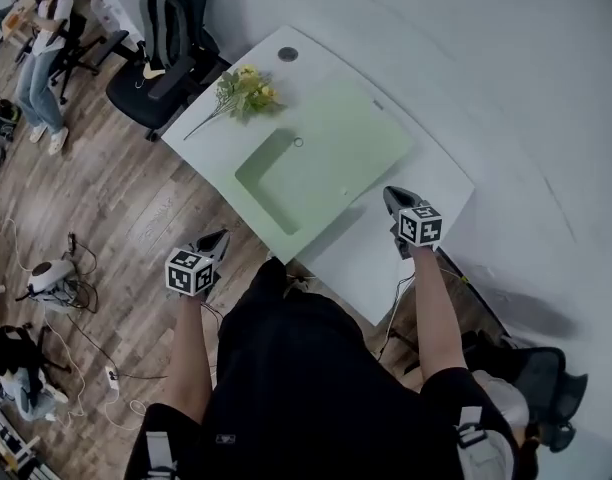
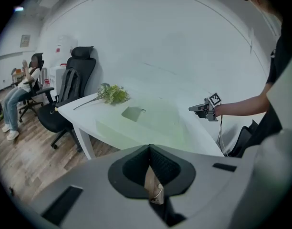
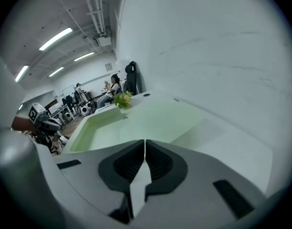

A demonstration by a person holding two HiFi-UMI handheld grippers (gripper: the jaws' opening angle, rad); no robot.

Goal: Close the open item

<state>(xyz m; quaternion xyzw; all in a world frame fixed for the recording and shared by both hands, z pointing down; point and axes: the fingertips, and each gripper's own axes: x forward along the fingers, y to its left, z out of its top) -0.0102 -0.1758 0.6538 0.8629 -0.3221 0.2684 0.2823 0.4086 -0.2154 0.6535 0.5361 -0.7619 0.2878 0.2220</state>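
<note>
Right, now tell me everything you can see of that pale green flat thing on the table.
The pale green folder-like sheet lies flat on the white table, covering most of its middle, one corner reaching the near edge. It looks thin and smooth. A darker green rectangular patch, perhaps an opened flap, sits in its left part, with a small ring at its far corner. A flower bunch lies beside it. The left gripper and right gripper do not touch it.

You have a large pale green folder [image 1: 351, 133] lying flat across the middle of the table [image 1: 386, 258], from the front edge almost to the wall-side edge. Its left part holds a darker green rectangle [image 1: 286, 183] with a small ring [image 1: 298, 142] at the far corner.
</note>
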